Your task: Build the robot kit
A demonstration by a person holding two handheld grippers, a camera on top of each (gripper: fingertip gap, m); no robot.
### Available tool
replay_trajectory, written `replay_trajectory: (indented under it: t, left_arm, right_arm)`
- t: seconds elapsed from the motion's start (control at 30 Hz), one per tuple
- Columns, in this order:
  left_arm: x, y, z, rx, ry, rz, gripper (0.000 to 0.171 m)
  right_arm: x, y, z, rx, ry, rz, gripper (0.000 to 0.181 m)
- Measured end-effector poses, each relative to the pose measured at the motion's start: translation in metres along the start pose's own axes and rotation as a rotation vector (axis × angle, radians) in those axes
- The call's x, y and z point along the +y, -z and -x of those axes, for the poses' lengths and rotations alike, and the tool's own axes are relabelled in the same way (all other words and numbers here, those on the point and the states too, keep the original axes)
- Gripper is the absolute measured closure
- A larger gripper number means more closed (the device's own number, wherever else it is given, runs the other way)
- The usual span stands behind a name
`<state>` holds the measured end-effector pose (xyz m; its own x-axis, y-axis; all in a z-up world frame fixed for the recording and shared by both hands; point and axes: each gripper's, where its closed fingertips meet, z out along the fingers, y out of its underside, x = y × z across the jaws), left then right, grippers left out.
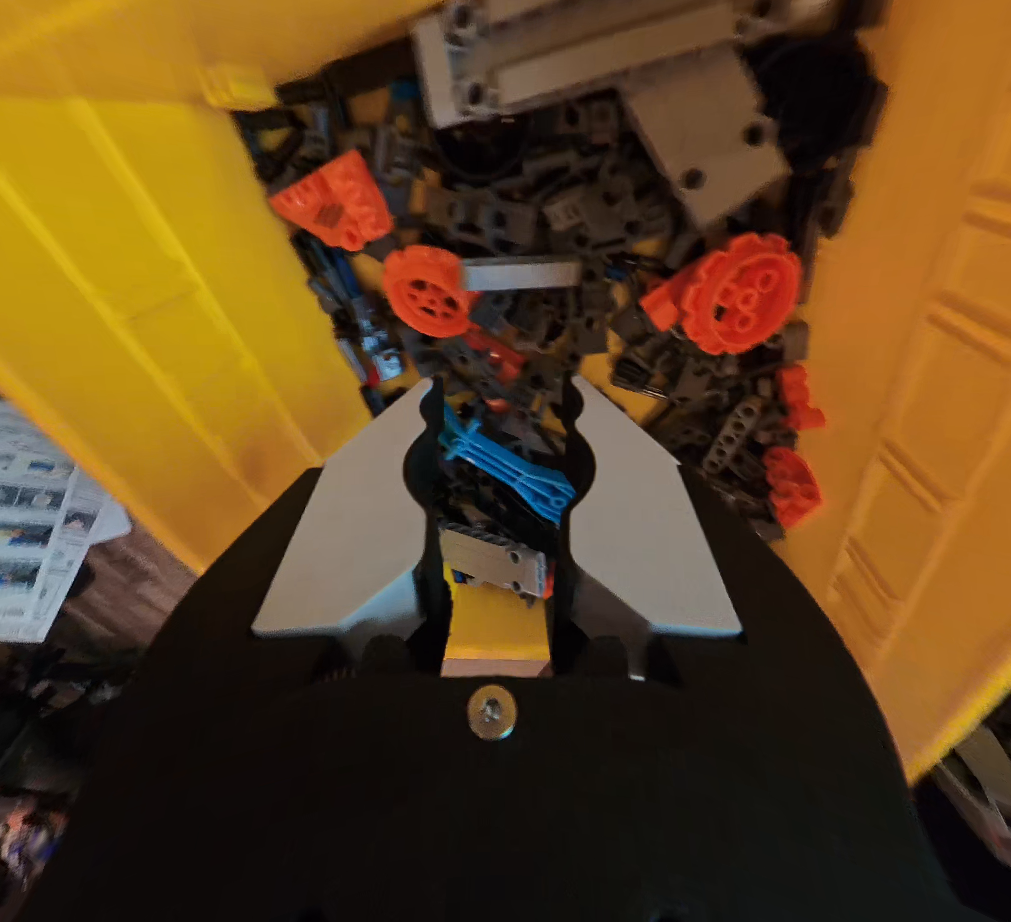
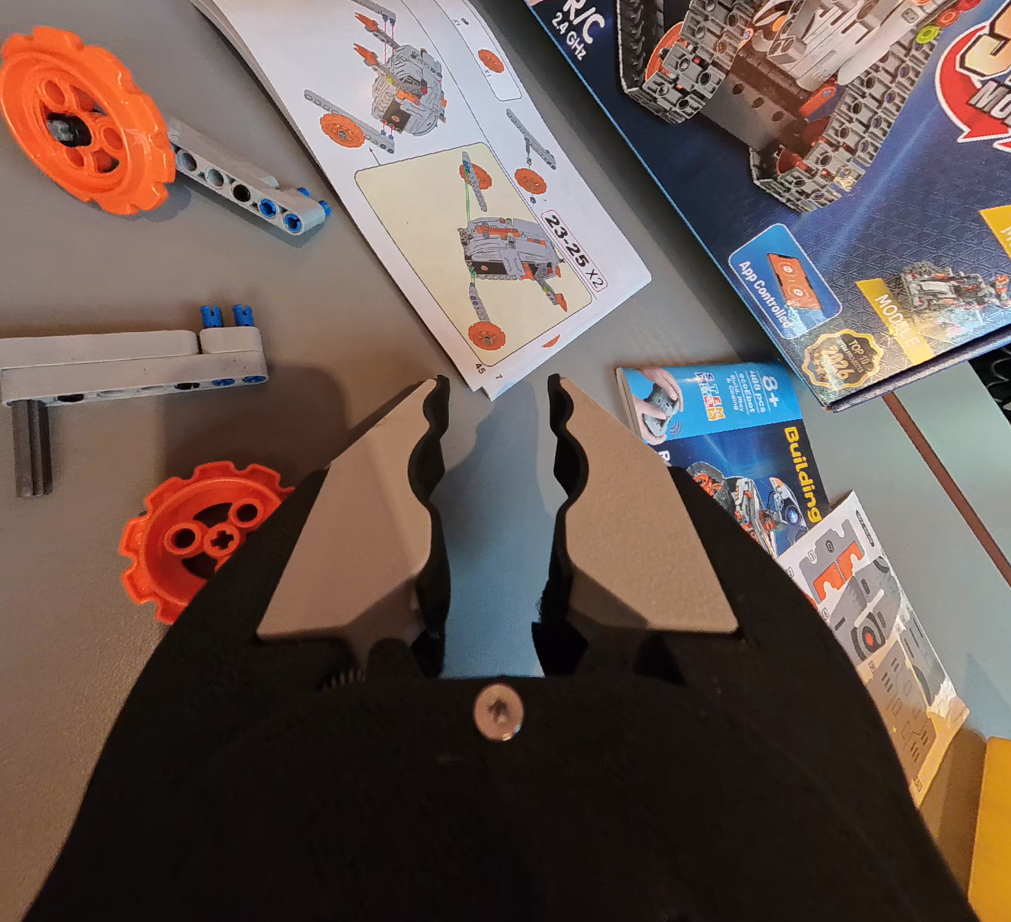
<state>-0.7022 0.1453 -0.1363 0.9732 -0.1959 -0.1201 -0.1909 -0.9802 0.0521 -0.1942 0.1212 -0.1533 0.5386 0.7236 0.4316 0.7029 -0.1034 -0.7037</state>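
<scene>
My left gripper hangs inside a yellow bin, jaws a moderate gap apart and gripping nothing I can make out. Between the fingers shows a blue strut piece, its long axis slanting from upper left to lower right, lying on the heap of dark parts (the picture is blurred). An orange wheel and an orange gear lie farther in.

Only the right wrist view shows the grey table. My right gripper is parted and empty over it, tips just short of the open instruction booklet. A grey beam assembly lies crosswise at left, blue pins up; an orange gear wheel sits beside my left finger.
</scene>
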Motion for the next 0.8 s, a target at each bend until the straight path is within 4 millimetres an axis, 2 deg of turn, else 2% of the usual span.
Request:
replay_trajectory:
  t: [0.1, 0.17, 0.2, 0.3, 0.47, 0.53, 0.6, 0.67, 0.8]
  left_arm:
    - [-0.014, 0.018, -0.038, 0.112, -0.112, -0.123, 0.136]
    - [-0.011, 0.023, -0.069, 0.210, -0.208, -0.128, 0.128]
    - [-0.004, 0.020, -0.077, 0.220, -0.245, -0.094, 0.121]
    - [0.010, 0.004, -0.074, 0.150, -0.273, 0.018, 0.106]
    - [0.016, -0.013, -0.066, 0.139, -0.214, 0.109, 0.092]
    - [0.020, -0.020, -0.059, 0.099, -0.218, 0.153, 0.092]
    - [0.024, -0.027, -0.052, 0.061, -0.225, 0.200, 0.097]
    - [0.024, -0.028, -0.053, 0.092, -0.188, 0.213, 0.108]
    - [0.023, -0.028, -0.038, 0.098, -0.138, 0.202, 0.127]
  right_arm:
    - [0.000, 0.000, 0.000, -0.001, -0.002, 0.000, 0.146]
    - [0.000, 0.000, 0.000, 0.001, 0.001, 0.001, 0.145]
    - [0.000, 0.000, 0.000, 0.002, 0.002, 0.001, 0.145]
    - [0.000, 0.000, 0.000, 0.001, -0.001, 0.001, 0.145]
    - [0.000, 0.000, 0.000, 0.000, -0.001, 0.001, 0.146]
    - [0.000, 0.000, 0.000, -0.001, -0.002, 0.000, 0.146]
    - [0.000, 0.000, 0.000, 0.000, -0.001, 0.001, 0.145]
    - [0.000, 0.000, 0.000, 0.000, 0.000, 0.001, 0.146]
    - [0.000, 0.000, 0.000, -0.001, -0.005, 0.000, 0.146]
